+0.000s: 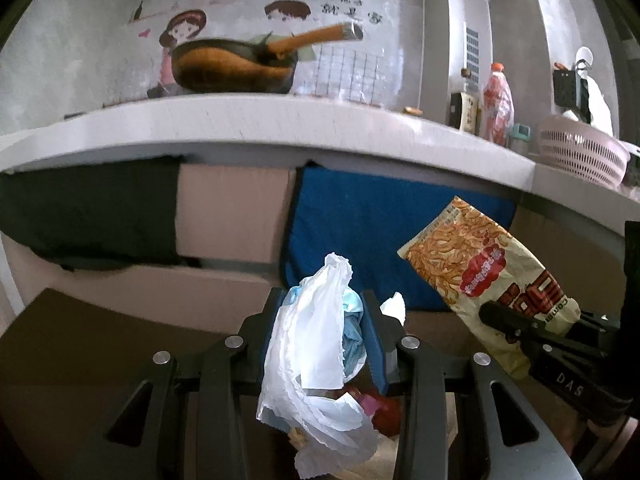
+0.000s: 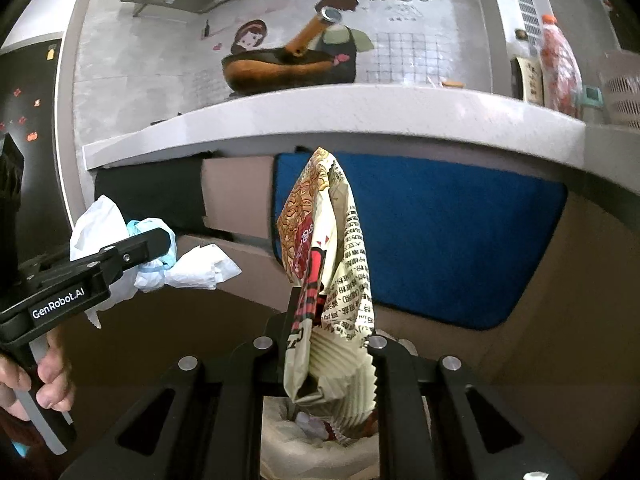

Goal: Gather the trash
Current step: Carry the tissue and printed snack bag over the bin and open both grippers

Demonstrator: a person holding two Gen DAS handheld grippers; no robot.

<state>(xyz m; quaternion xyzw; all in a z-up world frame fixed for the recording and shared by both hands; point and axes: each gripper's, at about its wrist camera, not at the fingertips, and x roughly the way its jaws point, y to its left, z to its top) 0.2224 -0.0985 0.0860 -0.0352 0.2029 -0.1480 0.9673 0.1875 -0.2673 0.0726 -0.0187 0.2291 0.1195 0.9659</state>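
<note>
My left gripper [image 1: 324, 320] is shut on a wad of white tissue and pale blue plastic [image 1: 316, 340], held in the air in front of the counter. The same wad [image 2: 120, 240] shows at the left of the right wrist view, clamped in the left gripper [image 2: 156, 246]. My right gripper [image 2: 332, 320] is shut on a crumpled cream and orange snack bag [image 2: 332, 248], which stands upright above the fingers. That bag [image 1: 480, 264] also shows at the right of the left wrist view. Below both grippers lies more trash, red and white [image 1: 380, 404], in what looks like a bin [image 2: 288, 440].
A white counter [image 1: 280, 124] runs across ahead, with a frying pan [image 1: 236, 64], bottles [image 1: 498, 108] and a pink basket [image 1: 580, 152] on it. A blue towel [image 1: 380, 216] and a black cloth [image 1: 88, 208] hang below its edge. A black fridge [image 2: 28, 112] stands at the left.
</note>
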